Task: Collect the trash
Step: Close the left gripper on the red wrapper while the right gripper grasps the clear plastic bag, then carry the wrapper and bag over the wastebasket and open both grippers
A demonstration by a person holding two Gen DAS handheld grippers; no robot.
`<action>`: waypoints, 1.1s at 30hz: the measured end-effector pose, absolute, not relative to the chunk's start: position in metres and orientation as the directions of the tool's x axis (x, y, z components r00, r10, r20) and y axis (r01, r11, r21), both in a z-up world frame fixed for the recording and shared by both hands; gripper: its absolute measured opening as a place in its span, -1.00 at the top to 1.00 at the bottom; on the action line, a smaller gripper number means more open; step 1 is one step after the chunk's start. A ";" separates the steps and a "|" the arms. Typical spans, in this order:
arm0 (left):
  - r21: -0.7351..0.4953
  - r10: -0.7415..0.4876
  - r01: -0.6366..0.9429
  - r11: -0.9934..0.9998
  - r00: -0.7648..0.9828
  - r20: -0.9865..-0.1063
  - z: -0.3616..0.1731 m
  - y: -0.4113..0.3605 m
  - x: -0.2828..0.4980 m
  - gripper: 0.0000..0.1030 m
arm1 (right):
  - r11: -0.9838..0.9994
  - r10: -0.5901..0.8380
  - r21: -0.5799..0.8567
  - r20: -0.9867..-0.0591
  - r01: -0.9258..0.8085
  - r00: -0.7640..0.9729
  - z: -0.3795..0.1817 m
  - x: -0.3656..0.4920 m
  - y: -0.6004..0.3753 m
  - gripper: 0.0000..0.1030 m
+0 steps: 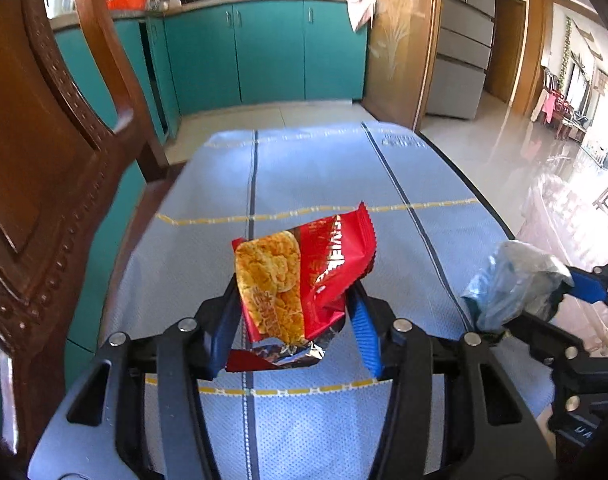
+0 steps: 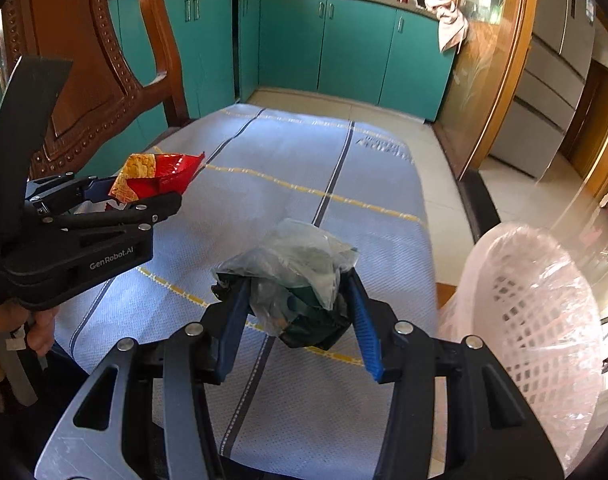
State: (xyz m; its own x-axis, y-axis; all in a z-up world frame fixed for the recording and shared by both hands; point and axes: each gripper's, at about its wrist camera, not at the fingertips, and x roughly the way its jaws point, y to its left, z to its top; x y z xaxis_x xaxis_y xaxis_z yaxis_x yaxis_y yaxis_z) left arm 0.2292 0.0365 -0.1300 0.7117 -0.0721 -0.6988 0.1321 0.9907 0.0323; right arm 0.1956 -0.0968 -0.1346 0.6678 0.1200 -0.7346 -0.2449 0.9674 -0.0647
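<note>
My left gripper [image 1: 294,308] is shut on a red snack wrapper [image 1: 304,280] printed with a golden rice cracker, held above the blue tablecloth [image 1: 304,168]. It shows in the right wrist view too, the left gripper [image 2: 104,200] at the left with the wrapper [image 2: 156,178]. My right gripper [image 2: 298,312] is shut on a crumpled clear and dark green plastic bag [image 2: 296,280]. In the left wrist view the right gripper [image 1: 543,300] holds that bag [image 1: 511,280] at the right table edge.
A white mesh bin lined with clear plastic [image 2: 535,312] stands on the floor right of the table. A carved wooden chair [image 1: 52,160] stands at the table's left. Teal kitchen cabinets [image 1: 264,52] lie beyond the table.
</note>
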 end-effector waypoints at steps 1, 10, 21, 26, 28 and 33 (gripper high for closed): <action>0.038 -0.068 0.130 0.991 0.718 -0.692 -0.129 0.036 0.228 -0.01 | 0.968 0.119 -0.065 -0.731 -0.242 0.671 -0.133 0.195 -0.098 0.04; 0.088 -0.023 0.098 0.991 0.786 -0.618 -0.114 0.033 0.213 0.05 | 0.975 0.113 -0.055 -0.712 -0.215 0.694 -0.122 0.186 -0.109 0.04; 0.110 0.005 0.066 0.992 0.834 -0.552 -0.088 0.024 0.184 0.09 | 0.982 0.139 -0.001 -0.670 -0.188 0.729 -0.104 0.172 -0.130 0.04; 0.101 -0.039 0.112 0.989 0.837 -0.545 -0.075 0.003 0.164 0.09 | 0.986 0.144 0.030 -0.629 -0.161 0.764 -0.086 0.162 -0.149 0.04; 0.095 -0.062 0.133 0.987 0.840 -0.539 -0.068 -0.007 0.159 0.09 | 0.988 0.144 0.042 -0.615 -0.150 0.776 -0.080 0.158 -0.159 0.04; 0.101 -0.109 0.189 0.977 0.844 -0.525 -0.057 -0.033 0.152 0.09 | 0.995 0.104 0.064 -0.582 -0.083 0.806 -0.067 0.143 -0.196 0.04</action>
State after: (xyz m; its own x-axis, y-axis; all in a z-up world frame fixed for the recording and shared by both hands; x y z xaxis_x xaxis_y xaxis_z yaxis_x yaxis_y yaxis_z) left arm 0.1525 -0.0330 -0.0571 0.8443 -0.1093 -0.5246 0.1891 0.9768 0.1009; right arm 0.1430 -0.1962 -0.0667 0.8063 0.1044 -0.5823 -0.0825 0.9945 0.0640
